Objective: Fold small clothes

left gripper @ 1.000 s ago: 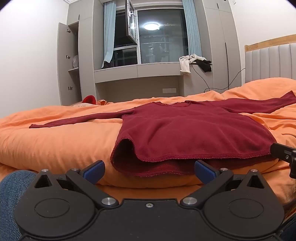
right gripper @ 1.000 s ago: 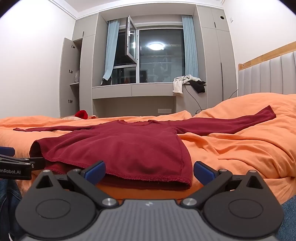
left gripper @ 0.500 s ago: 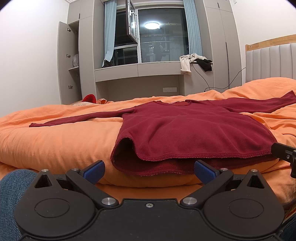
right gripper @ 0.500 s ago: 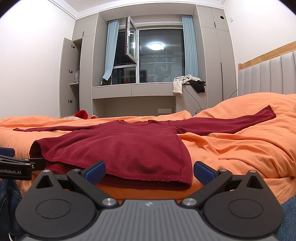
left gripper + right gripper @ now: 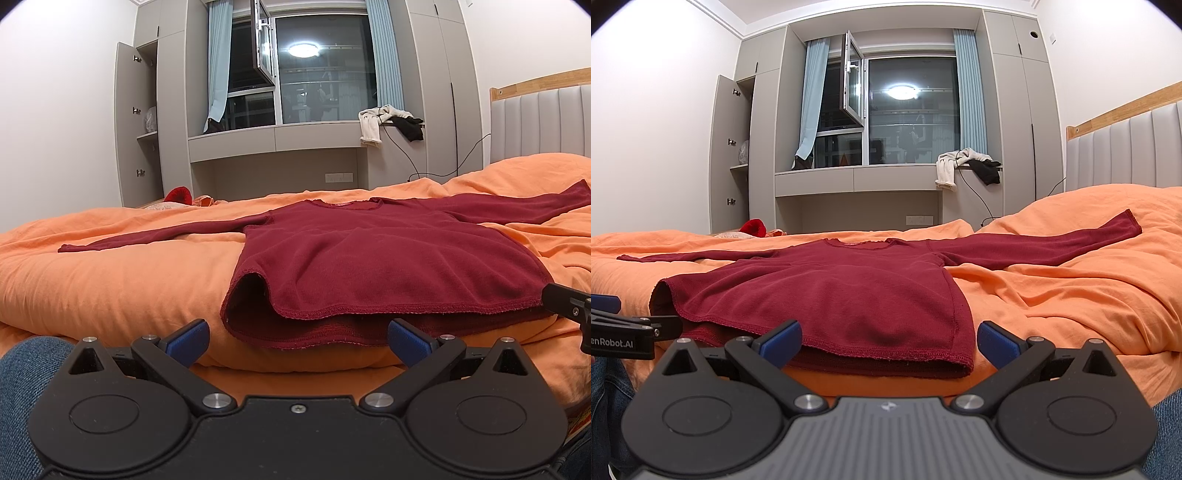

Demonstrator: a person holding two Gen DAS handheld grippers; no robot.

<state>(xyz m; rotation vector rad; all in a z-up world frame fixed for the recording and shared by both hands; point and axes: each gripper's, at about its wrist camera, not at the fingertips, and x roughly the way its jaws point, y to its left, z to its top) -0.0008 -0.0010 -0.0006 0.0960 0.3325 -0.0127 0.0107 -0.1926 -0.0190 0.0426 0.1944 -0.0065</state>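
Maroon shirt (image 5: pixel 388 266) flat, hem just beyond left tool (image 5: pixel 297 338)

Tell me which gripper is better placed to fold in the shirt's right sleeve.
Right, probably. The right gripper sits open at the shirt's right hem corner, sleeve on its side. The left gripper, also open, faces the left hem corner.

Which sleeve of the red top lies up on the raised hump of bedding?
The sleeve stretching toward the headboard; it climbs the orange duvet hump, while the other sleeve lies low and flat.
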